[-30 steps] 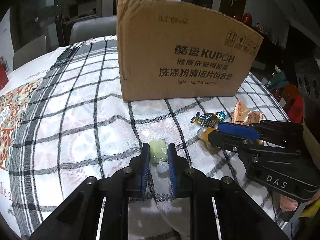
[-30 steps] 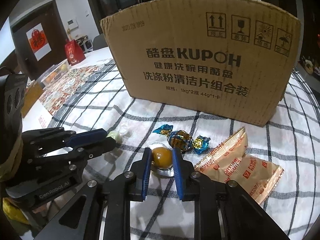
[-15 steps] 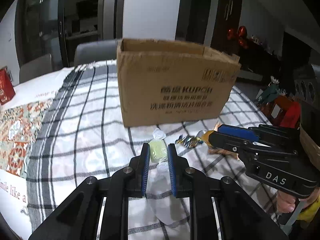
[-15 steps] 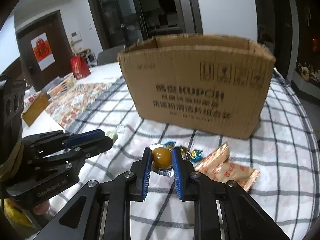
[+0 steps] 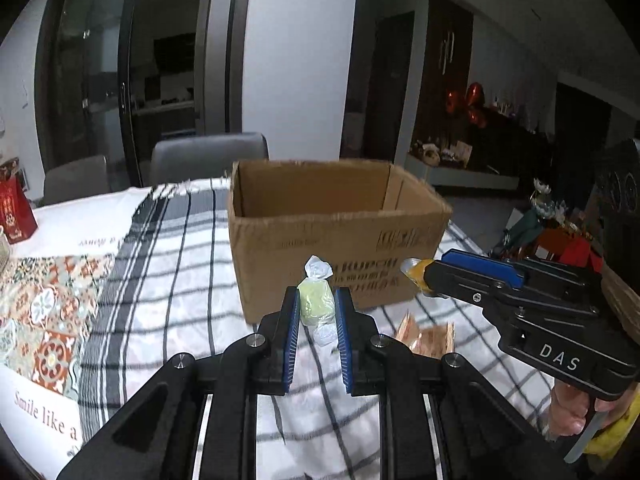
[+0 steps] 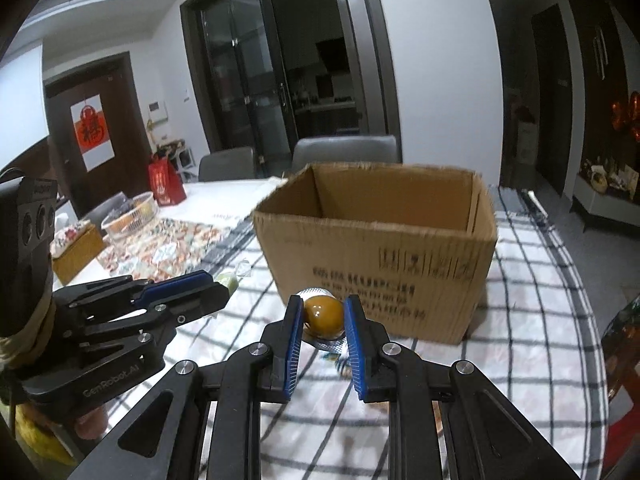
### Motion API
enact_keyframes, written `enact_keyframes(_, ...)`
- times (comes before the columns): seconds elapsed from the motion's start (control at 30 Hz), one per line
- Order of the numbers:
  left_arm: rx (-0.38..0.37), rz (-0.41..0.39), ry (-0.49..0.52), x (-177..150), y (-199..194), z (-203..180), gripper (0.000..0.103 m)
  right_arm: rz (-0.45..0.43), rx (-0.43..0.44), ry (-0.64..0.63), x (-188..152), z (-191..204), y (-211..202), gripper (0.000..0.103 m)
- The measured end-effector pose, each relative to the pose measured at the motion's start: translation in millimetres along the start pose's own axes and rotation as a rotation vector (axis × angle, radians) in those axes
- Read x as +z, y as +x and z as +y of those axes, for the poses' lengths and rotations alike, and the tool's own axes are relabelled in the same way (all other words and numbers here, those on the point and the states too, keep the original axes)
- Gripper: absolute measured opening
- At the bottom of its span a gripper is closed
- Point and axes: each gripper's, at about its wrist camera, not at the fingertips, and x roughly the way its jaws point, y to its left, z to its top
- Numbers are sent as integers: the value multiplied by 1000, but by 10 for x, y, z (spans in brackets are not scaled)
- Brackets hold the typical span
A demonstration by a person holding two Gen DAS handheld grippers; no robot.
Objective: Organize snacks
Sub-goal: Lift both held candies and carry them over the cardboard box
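My left gripper is shut on a pale green wrapped candy, held in the air in front of the open cardboard box. My right gripper is shut on an amber jelly cup with a foil lid, also raised before the cardboard box. In the left wrist view the right gripper shows at the right with the amber jelly cup at its tip. The right wrist view has the left gripper at the left, carrying the green candy. An orange snack packet lies on the checked cloth below.
A checked cloth covers the table, with a patterned mat at the left. A red gift bag, a basket and a small box stand at the far left. Grey chairs stand behind the table.
Both grippers have risen with their snacks. The box's open top and inside walls have come into view, and the table snacks have dropped low or out of the frames.
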Motion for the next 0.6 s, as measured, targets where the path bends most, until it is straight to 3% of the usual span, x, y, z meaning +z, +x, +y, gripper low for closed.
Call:
enact_keyframes(0.33, 7, -80, 27, 422, 16, -32, 19, -79, -32, -4, 393, -102, -45, 22)
enact_keyframes(0.6, 14, -93, 51, 680, 200, -23, 19, -112, -50, -19, 634, -222, 10, 22)
